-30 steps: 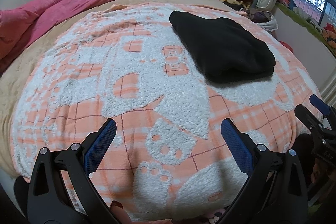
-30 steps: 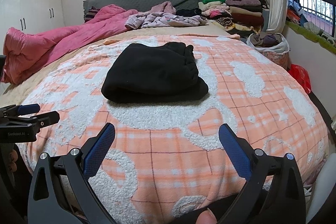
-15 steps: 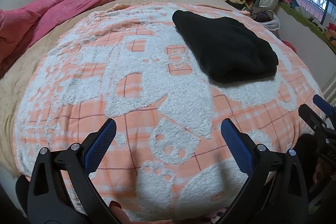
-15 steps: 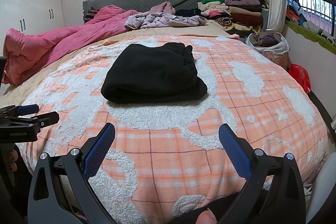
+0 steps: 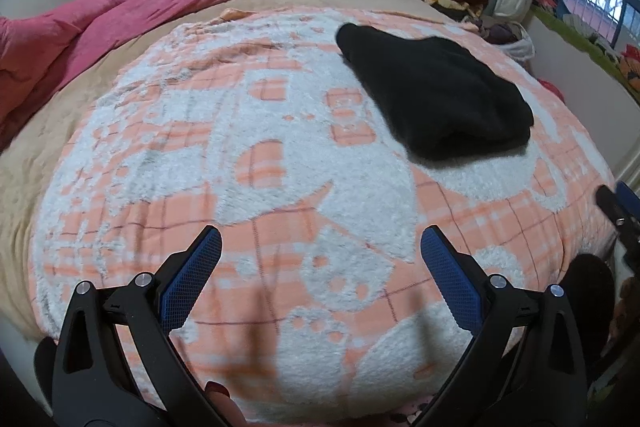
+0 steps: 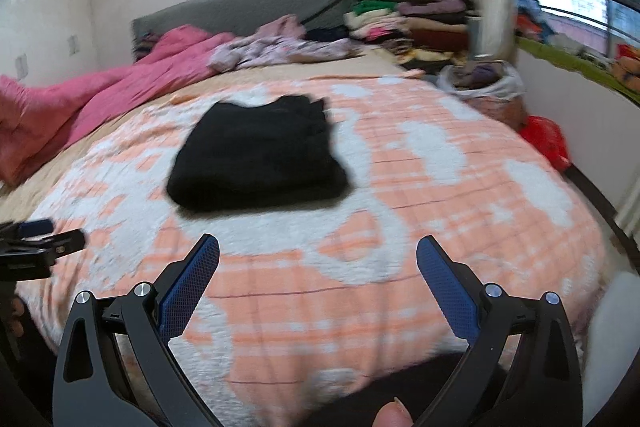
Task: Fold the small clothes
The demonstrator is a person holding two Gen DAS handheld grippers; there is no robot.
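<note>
Right gripper [image 6: 318, 255] has tilted upward, jaws wide

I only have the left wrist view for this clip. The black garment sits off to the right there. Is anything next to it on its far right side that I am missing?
Observer: In the right wrist view the blanket beside the black garment lies bare out to the bed's edge, with nothing on it.
Operator: And past that edge?
Observer: A red bag sits low by the wall, below the window side.
Operator: What is the right gripper doing? I only catch its tip.
Observer: The right gripper is open and empty, short of the garment, not touching it.
Operator: Left one too?
Observer: The left gripper is open as well, nothing between its fingers.
</note>
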